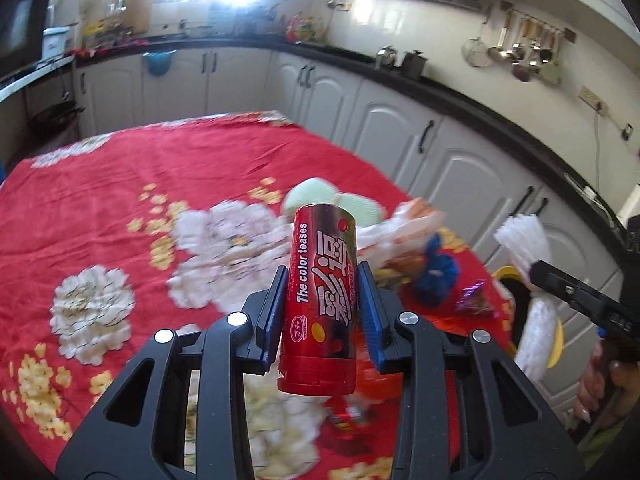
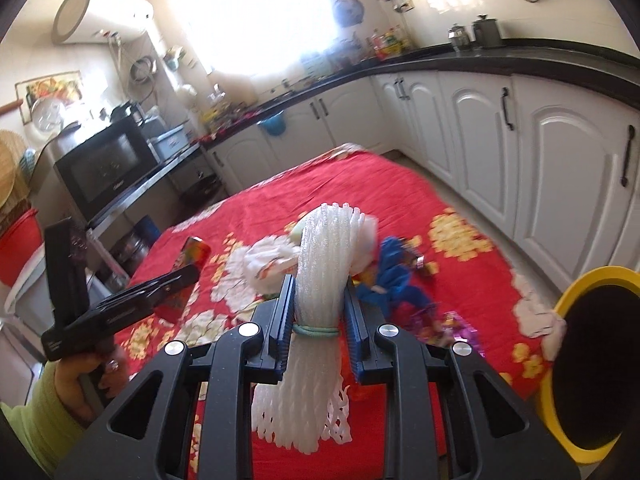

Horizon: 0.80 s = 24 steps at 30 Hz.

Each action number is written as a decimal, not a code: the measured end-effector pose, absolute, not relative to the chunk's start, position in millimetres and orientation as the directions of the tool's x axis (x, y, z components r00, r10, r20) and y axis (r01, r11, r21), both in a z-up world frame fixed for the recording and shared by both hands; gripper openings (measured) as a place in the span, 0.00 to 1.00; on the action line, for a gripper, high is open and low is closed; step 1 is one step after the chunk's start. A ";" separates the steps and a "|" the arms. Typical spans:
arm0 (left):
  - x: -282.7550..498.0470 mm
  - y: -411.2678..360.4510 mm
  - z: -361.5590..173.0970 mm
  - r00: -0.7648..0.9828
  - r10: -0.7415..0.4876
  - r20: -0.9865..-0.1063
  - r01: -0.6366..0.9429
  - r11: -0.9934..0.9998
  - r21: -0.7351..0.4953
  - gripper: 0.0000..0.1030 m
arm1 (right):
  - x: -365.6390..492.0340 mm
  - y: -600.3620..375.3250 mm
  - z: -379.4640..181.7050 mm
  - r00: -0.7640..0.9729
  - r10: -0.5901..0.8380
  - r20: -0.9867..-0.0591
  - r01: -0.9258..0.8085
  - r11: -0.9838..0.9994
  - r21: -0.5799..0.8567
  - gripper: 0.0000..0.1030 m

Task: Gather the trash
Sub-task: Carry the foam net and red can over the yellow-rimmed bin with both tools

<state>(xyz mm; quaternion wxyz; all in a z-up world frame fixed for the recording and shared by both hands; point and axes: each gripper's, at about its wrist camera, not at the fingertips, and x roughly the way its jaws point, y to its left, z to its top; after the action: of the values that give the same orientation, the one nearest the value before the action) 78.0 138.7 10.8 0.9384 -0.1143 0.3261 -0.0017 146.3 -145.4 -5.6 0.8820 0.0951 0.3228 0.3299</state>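
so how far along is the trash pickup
Nothing visibly binned yet. In hand: left gripper holds the red candy tube, right gripper the white foam net bundle, near the yellow bin. Left on the table: blue wrapper, white bag, purple wrapper.

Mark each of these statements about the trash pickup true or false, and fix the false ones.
1. The left tongs grip a red candy tube. True.
2. The right tongs are empty. False: they are shut on a bundle of white foam netting.
3. A green elastic band binds the bundle. True.
4. The yellow-rimmed bin sits on the microwave. False: it is at the edge of the red floral tablecloth, on the right.
5. The table holds no more trash. False: crumpled wrappers and a blue item lie there.
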 end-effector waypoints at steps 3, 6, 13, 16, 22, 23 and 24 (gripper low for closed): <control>82.3 122.1 16.4 0.793 -0.100 -0.602 -0.043 0.975 -0.220 0.26 | 149.9 -161.6 -1.7 0.602 0.625 -0.498 -0.496 0.781 0.380 0.22; 87.2 107.3 19.9 0.796 -0.126 -0.593 -0.017 0.973 -0.230 0.26 | 152.1 -179.5 -0.5 0.631 0.601 -0.490 -0.469 0.799 0.376 0.22; 101.4 74.5 26.3 0.795 -0.187 -0.577 0.046 0.967 -0.249 0.26 | 154.0 -216.6 1.0 0.686 0.549 -0.478 -0.408 0.834 0.372 0.22; 107.9 59.2 28.4 0.793 -0.211 -0.572 0.074 0.965 -0.253 0.26 | 155.5 -237.2 1.2 0.712 0.522 -0.471 -0.375 0.848 0.374 0.22; 121.5 25.0 33.3 0.786 -0.265 -0.558 0.137 0.955 -0.261 0.26 | 155.8 -273.3 2.6 0.756 0.467 -0.458 -0.313 0.873 0.374 0.22; 123.2 20.2 33.8 0.785 -0.273 -0.556 0.147 0.954 -0.262 0.26 | 155.8 -278.5 3.4 0.762 0.460 -0.456 -0.305 0.876 0.374 0.22; 124.4 15.7 34.3 0.784 -0.280 -0.554 0.155 0.953 -0.261 0.26 | 155.4 -283.3 3.6 0.767 0.452 -0.455 -0.296 0.879 0.375 0.22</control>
<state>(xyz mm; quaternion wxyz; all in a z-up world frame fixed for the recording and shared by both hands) 124.4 15.7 34.3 0.9390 -0.1013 0.3074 -0.1159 155.4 -283.3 3.6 0.9292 0.1420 0.2755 0.2012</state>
